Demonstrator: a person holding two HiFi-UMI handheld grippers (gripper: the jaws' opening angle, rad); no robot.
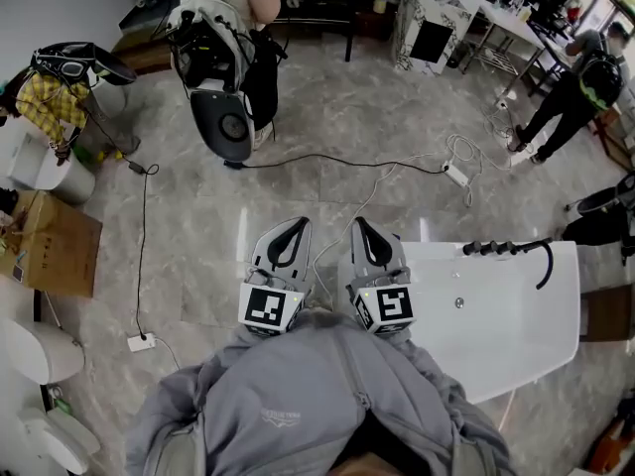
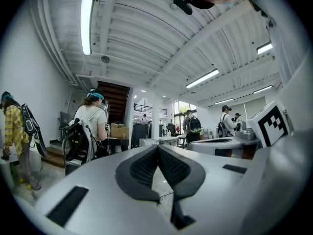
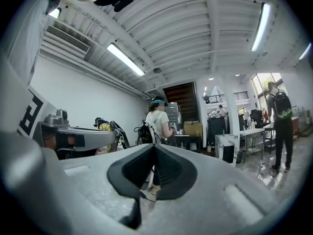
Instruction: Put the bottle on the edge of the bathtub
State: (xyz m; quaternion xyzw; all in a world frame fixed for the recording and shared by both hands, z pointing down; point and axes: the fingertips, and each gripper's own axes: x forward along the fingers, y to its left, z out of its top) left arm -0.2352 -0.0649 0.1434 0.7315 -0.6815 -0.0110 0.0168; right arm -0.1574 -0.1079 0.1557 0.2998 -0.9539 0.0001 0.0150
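No bottle shows in any view. The white bathtub (image 1: 516, 350) stands on the floor at the right in the head view, with a black faucet (image 1: 508, 249) on its far rim. My left gripper (image 1: 295, 224) and right gripper (image 1: 358, 223) are held side by side close to my chest, left of the tub, pointing forward. Both are shut with nothing between the pads. In the left gripper view the jaws (image 2: 157, 149) meet and point out into the room. The right gripper's jaws (image 3: 154, 148) also meet in its own view.
A black cable (image 1: 327, 159) and a white power strip (image 1: 456, 175) lie on the marble floor ahead. A person with a backpack rig (image 1: 220, 38) stands at the back, another person (image 1: 580, 87) at the far right. A cardboard box (image 1: 50, 246) and a toilet (image 1: 28, 350) sit left.
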